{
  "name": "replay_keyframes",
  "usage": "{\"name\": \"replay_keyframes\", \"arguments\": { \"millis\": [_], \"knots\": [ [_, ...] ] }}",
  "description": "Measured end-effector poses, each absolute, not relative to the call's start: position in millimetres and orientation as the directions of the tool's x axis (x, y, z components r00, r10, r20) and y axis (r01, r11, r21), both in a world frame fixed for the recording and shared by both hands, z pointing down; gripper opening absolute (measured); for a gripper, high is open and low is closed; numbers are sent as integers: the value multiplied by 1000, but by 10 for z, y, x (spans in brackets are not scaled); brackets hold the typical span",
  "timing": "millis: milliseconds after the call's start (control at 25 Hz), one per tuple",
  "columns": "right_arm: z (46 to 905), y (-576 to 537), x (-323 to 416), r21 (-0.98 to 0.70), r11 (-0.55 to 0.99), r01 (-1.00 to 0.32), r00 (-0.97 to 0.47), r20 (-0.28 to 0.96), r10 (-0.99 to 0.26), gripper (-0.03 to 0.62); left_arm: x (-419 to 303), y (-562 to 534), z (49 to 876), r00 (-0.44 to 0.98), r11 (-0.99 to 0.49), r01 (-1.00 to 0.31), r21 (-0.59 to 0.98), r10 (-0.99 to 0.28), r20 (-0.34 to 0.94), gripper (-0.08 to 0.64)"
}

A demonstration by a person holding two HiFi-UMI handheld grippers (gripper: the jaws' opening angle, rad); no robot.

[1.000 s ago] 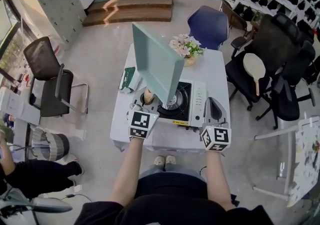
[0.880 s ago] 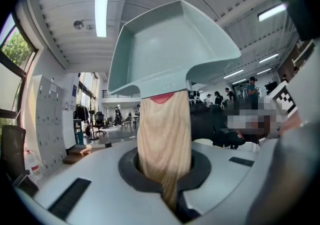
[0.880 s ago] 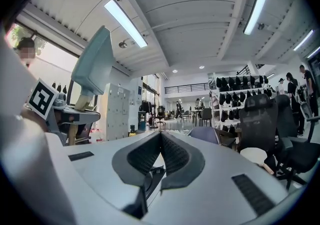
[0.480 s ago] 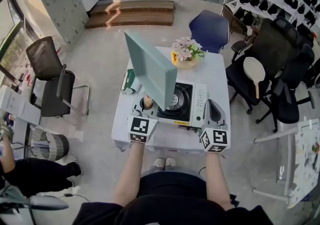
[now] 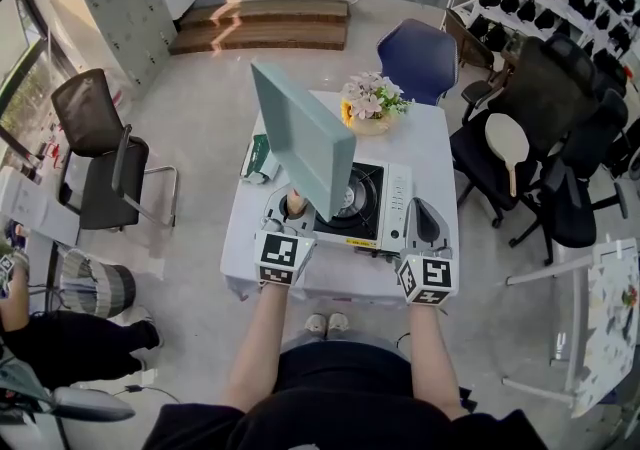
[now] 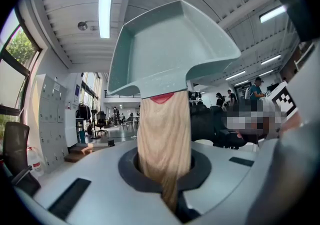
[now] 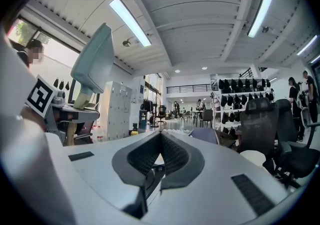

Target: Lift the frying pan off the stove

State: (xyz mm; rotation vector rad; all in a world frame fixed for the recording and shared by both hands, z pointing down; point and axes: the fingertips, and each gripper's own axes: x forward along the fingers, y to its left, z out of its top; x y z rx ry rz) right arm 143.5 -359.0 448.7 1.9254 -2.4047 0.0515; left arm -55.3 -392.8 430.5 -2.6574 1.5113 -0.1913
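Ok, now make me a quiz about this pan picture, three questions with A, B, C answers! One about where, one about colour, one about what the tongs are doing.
1. Where is the frying pan?
A. held up above the stove
B. in a sink
C. in a cupboard

2. What colour is the pan?
A. red
B. black
C. pale green

3. What are the right tongs doing?
A. holding a spoon
B. shut, holding nothing
C. gripping the pan

Answers:
1 A: the left tongs grip its wooden handle, and the pan is tilted up over the burner.
2 C: its whole body is pale green.
3 B: their jaws meet with nothing between them.
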Motion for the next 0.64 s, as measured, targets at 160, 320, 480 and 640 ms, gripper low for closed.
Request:
{"name": "replay_keyframes", "arguments": {
  "millis": [160, 320, 480, 640],
  "knots": [
    [4505, -3596, 1428, 10, 226, -974, -224, 76, -971, 2, -539, -3919, 4346, 506, -512, -848, -135, -859, 82, 20],
    [4512, -3601, 1423, 7, 227, -974, -226, 77, -971, 2, -517, -3911, 4353, 508, -515, -847, -131, -857, 79, 20],
    [4516, -3594, 1423, 5, 228, -974, -227, 80, -971, 2, -513, -3909, 4343, 508, -514, -848, -132, -858, 79, 20],
    [4515, -3594, 1413, 6, 231, -973, -229, 85, -970, 2, -505, -3912, 4364, 509, -516, -847, -126, -857, 86, 20]
  ]
}}
